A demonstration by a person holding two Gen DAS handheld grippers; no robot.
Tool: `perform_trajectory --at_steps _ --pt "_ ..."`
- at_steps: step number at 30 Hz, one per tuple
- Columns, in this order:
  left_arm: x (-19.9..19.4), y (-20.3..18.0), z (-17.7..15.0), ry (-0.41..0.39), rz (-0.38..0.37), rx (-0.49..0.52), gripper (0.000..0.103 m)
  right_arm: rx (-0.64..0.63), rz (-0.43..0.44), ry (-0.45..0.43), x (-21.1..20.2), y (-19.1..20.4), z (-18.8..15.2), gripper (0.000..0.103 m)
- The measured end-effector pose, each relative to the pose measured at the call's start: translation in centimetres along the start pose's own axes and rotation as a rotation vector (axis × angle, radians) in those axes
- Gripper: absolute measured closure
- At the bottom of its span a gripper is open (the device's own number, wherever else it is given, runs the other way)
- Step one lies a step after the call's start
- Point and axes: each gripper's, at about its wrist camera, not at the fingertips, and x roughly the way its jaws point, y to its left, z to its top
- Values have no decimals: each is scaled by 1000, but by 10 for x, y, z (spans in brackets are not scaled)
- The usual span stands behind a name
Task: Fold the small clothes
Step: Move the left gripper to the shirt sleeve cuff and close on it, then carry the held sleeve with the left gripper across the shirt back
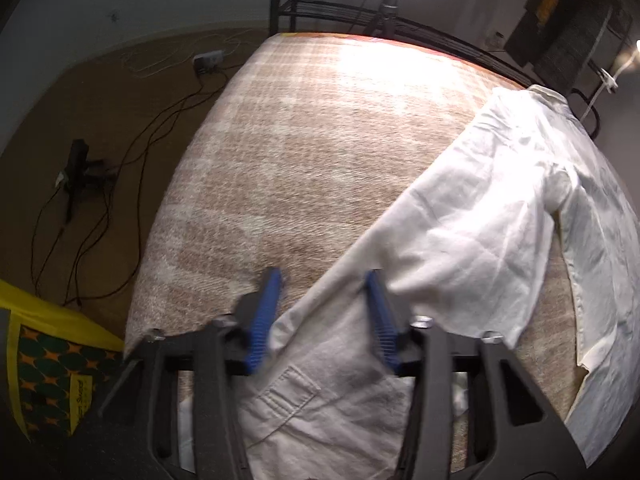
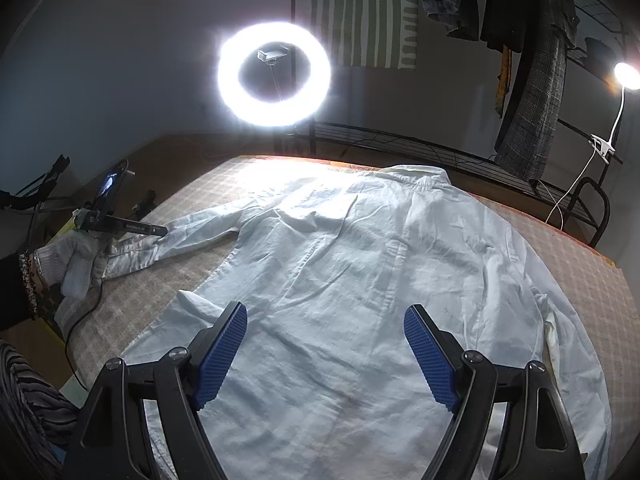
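Left wrist view: the left gripper (image 1: 324,280) points down at the bed (image 1: 280,152), close to its near left corner. Its jaws stand narrow but not closed — the cuff end of the white shirt (image 1: 460,216) sleeve lies between the blue pads (image 1: 266,312), and I cannot tell whether the pads press on the cloth. The sleeve runs away from the jaws, up and to the right across the bed toward the shirt's body and collar at the far right edge. A yellow patterned bag (image 1: 48,360) stands on the floor just off the near left corner; what is in it cannot be seen.

Right wrist view: the right gripper (image 2: 326,340) hovers over the lower back of the shirt, near the bed's near edge, jaws wide with nothing held. The shirt lies flat, its long axis running from the hem under these jaws to the collar at the far edge, under the ring light (image 2: 274,74). The stretched-out sleeve reaches toward the left edge, where a gloved hand (image 2: 76,264) holds the left gripper at the cuff.

The coming move likely turns on that sleeve: its length lies crosswise to the body, and the left hand is much the nearer one to carry the cuff inward over the back.
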Motion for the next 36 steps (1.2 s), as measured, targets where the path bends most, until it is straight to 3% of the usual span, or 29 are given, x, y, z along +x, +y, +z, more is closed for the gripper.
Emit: perform_trajectory --at_steps 1,6,14,24,31,36 --pt "-1 -1 0 -3 -13 -1 94 2 -2 0 0 0 0 20" --pt "-5 -13 -3 -25 7 33 102 8 -8 -2 -2 -1 0 20" --pt "-45 -37 -1 -97 -100 15 103 -3 -21 -4 -6 -2 -1 20" --pt "-112 -128 -9 -176 -292 83 103 -23 -19 -30 -26 -1 -5 25" --pt "-128 -207 -31 -144 -406 137 103 10 -28 -66 -44 -13 -4 27" --pt "-113 -260 -55 -87 -378 236 103 28 -31 -75 -52 -20 -5 27"
